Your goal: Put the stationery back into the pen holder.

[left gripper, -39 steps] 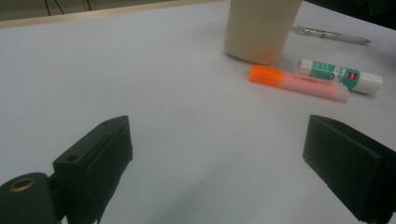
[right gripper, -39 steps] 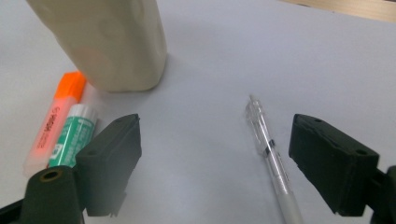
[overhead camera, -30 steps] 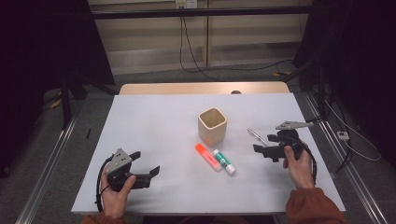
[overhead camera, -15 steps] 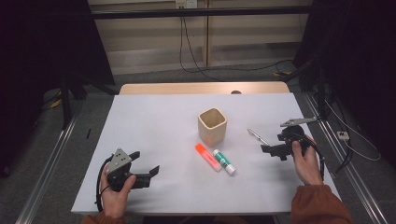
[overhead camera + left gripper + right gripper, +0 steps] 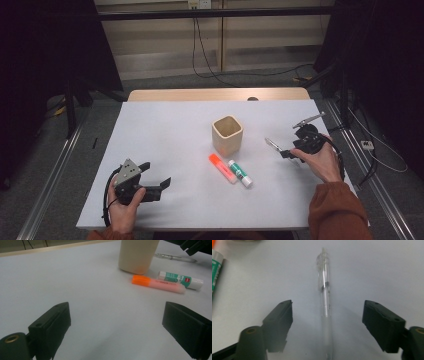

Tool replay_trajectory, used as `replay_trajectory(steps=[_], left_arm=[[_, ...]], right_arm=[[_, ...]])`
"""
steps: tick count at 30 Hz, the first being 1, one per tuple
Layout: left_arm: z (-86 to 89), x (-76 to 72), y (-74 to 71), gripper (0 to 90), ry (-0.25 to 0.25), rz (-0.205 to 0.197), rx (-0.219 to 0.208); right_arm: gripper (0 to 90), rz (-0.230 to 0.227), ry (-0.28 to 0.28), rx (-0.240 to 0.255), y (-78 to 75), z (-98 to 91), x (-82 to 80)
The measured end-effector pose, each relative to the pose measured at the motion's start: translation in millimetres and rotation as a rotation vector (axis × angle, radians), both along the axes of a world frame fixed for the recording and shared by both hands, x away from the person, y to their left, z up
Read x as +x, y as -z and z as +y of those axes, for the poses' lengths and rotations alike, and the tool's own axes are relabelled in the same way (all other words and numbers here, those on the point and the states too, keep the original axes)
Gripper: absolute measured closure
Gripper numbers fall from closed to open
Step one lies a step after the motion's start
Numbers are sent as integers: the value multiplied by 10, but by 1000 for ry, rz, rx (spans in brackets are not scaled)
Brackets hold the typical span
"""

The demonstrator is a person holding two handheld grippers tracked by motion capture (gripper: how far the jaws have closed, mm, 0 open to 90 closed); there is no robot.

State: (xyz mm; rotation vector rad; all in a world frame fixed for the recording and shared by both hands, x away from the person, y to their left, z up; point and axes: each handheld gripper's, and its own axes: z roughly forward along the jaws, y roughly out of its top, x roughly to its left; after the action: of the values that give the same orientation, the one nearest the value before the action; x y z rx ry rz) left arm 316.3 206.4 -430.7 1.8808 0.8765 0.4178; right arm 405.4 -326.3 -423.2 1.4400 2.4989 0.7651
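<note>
A clear pen (image 5: 273, 144) lies on the white table (image 5: 165, 130), right of a beige square cup (image 5: 227, 135). My right gripper (image 5: 291, 145) sits low over the pen's near end. In the right gripper view the pen (image 5: 325, 295) runs straight up between the two jaws with a gap on each side. My right gripper (image 5: 327, 320) is open, and its jaws have just been closing around the pen without touching it. In front of the cup lie an orange highlighter (image 5: 222, 168) and a green-and-white glue stick (image 5: 240, 173). My left gripper (image 5: 156, 175) rests open at the front left, holding nothing.
In the left gripper view, beyond my left gripper (image 5: 116, 325), I see the cup (image 5: 136, 255), the highlighter (image 5: 158, 284), the glue stick (image 5: 181, 280) and the pen (image 5: 175, 258). A wooden strip (image 5: 215, 94) borders the table's far edge. Cables run along the floor behind.
My right hand has shifted a little to the right and farther up the table, staying at the pen. The left hand and the other objects have not moved.
</note>
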Motion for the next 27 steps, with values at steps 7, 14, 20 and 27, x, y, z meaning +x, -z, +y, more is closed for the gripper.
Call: replay_trajectory(steps=[7,14,20,27], left_arm=[[6,-13,-7,81,-3,-3,7],[32,-32,-4,81,-15,-2,0],[40,-40,-7,81,-19,-1,2],[42,-40,-6,82,-18,-2,10]], right_arm=[[476,39,-32,-78,42,44,24],[651,65,-77,-107,64,89,58],[718,92,-86,-140,116,99,66],[780,102,-74,-160,115,117,80]])
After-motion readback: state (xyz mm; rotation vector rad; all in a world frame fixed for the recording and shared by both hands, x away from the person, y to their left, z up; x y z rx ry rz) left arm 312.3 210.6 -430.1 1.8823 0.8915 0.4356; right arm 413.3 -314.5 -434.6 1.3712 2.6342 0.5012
